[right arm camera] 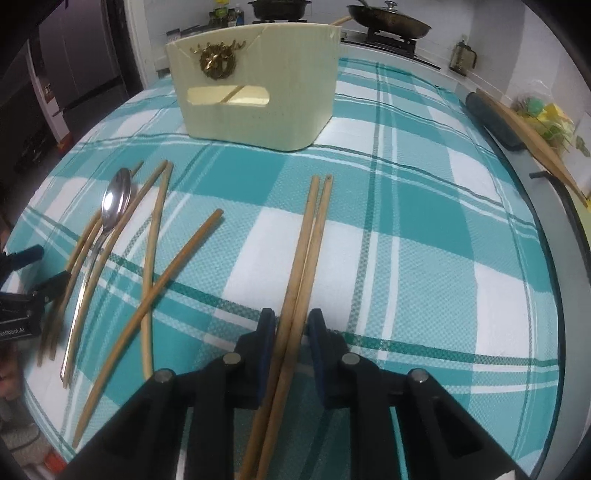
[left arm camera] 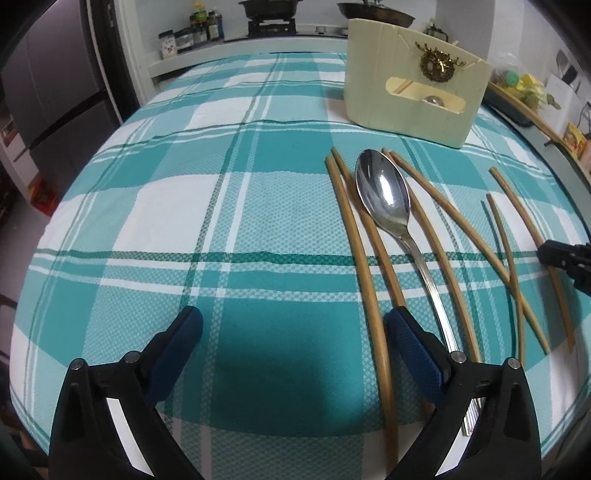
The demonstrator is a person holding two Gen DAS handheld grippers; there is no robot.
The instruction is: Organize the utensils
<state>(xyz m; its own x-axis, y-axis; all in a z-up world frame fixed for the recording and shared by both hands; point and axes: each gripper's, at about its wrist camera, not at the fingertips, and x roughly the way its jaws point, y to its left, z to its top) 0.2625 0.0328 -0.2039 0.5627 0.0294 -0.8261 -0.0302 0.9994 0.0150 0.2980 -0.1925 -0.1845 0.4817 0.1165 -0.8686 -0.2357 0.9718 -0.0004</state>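
Here the left gripper [left arm camera: 293, 345] hangs with its jaws spread wide and empty, left of the spoon [left arm camera: 384, 195]. Loose chopsticks [right arm camera: 147, 266] lie on either side of the spoon. Right of the spoon, the right gripper [right arm camera: 291, 336] clamps a chopstick pair [right arm camera: 308, 251].

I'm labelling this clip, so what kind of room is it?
Most likely a home kitchen: a dark lidded pan on a gas stove, spice jars on the counter, a teal plaid tablecloth.

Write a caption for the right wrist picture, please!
Right gripper closing on a pair of chopsticks on the plaid tablecloth, cream holder ahead.
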